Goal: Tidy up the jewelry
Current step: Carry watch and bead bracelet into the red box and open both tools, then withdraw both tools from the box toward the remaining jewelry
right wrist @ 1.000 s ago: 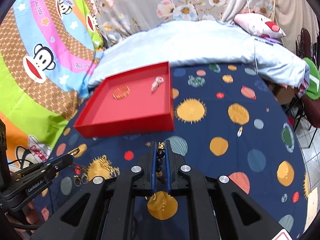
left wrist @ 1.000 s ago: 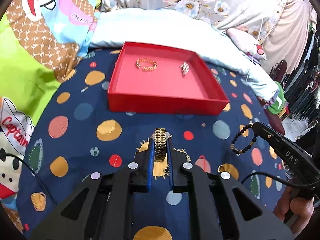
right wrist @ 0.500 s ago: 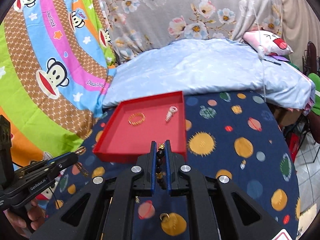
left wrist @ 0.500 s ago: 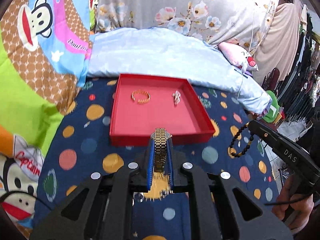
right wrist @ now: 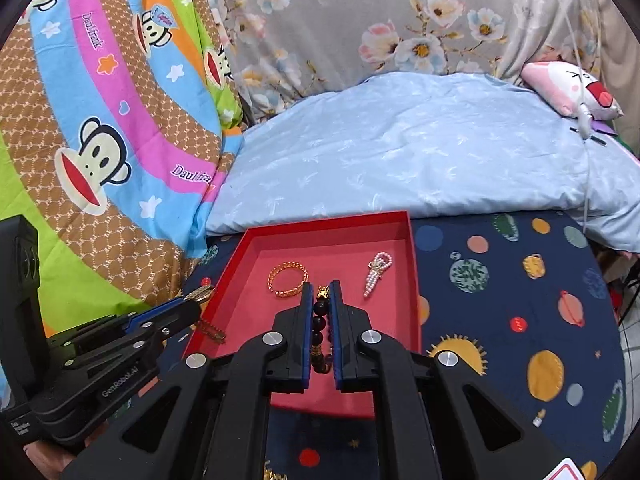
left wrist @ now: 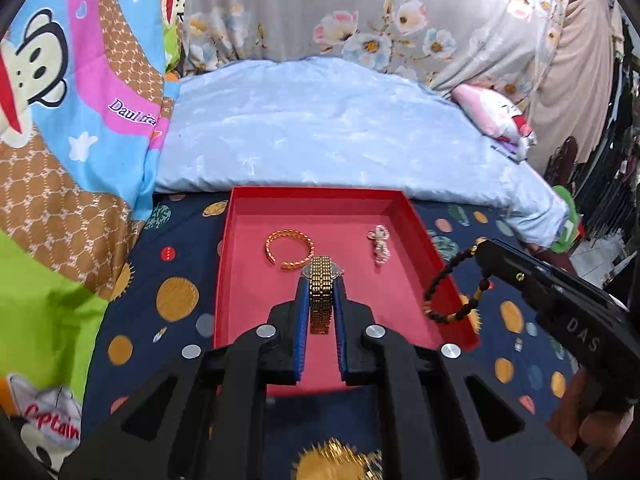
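Trays: one red tray (left wrist: 224, 280) on the spotted blue cloth (right wrist: 520, 280).
Pieces in tray: two, a gold bangle (left wrist: 289, 249) and a pearl clip (right wrist: 377, 267).
Left gripper (left wrist: 321, 280): narrow, clamping a gold watch (left wrist: 321, 292) over the tray.
Right gripper (right wrist: 321, 286): narrow, gripping a dark bead bracelet (right wrist: 320, 328) above the tray.

A bed (right wrist: 520, 320) under a navy planet-print sheet carries a red tray (right wrist: 414, 280); a pale blue quilt (right wrist: 400, 152) lies behind it.

Left gripper (left wrist: 321, 280) and right gripper (right wrist: 321, 286) are held side by side, pitched downward, jaws clamped.
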Action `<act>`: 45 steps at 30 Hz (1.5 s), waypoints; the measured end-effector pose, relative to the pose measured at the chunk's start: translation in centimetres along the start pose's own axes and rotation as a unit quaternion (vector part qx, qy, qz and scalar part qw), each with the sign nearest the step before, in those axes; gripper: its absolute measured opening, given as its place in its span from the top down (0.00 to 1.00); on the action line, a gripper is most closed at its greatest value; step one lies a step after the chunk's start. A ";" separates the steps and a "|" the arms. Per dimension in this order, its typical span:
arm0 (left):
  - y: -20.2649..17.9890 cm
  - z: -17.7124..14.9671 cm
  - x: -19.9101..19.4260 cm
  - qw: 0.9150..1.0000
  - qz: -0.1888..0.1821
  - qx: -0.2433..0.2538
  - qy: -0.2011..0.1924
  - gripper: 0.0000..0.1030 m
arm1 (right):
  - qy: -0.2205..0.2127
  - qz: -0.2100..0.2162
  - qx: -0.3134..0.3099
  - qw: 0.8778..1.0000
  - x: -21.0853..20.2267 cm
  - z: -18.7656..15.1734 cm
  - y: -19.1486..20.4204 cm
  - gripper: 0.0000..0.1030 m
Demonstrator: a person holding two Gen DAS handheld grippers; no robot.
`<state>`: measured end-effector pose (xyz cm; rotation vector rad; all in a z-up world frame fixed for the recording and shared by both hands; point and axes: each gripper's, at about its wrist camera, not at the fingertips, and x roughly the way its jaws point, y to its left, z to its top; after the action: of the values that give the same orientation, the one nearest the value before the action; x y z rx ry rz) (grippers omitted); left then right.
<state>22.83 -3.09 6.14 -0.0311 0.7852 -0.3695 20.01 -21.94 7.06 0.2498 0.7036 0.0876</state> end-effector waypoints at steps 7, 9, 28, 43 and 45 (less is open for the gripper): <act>0.5 0.8 5.1 1.000 0.014 0.005 0.025 0.89 | 0.037 -0.002 -0.012 0.999 5.4 0.0 -0.3 0.93; 0.6 0.9 6.5 0.999 0.017 0.006 0.038 0.89 | 0.049 -0.009 -0.014 0.999 6.8 -0.3 -0.9 0.93; 1.0 0.0 3.2 0.998 0.054 -0.020 0.001 0.43 | 0.003 -0.055 -0.018 0.998 1.0 -3.3 -1.9 0.68; 2.4 -10.6 -4.5 0.995 0.083 -0.036 0.037 0.38 | 0.056 -0.042 0.005 0.998 -6.3 -13.8 -0.4 0.65; 2.4 -11.9 -5.1 0.995 0.087 -0.032 0.043 0.38 | 0.063 -0.041 0.006 0.997 -6.7 -14.8 -0.3 0.65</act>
<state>12.03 2.19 0.82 -0.0065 0.8774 -0.1809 5.35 -20.38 0.35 0.2281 0.8387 0.0207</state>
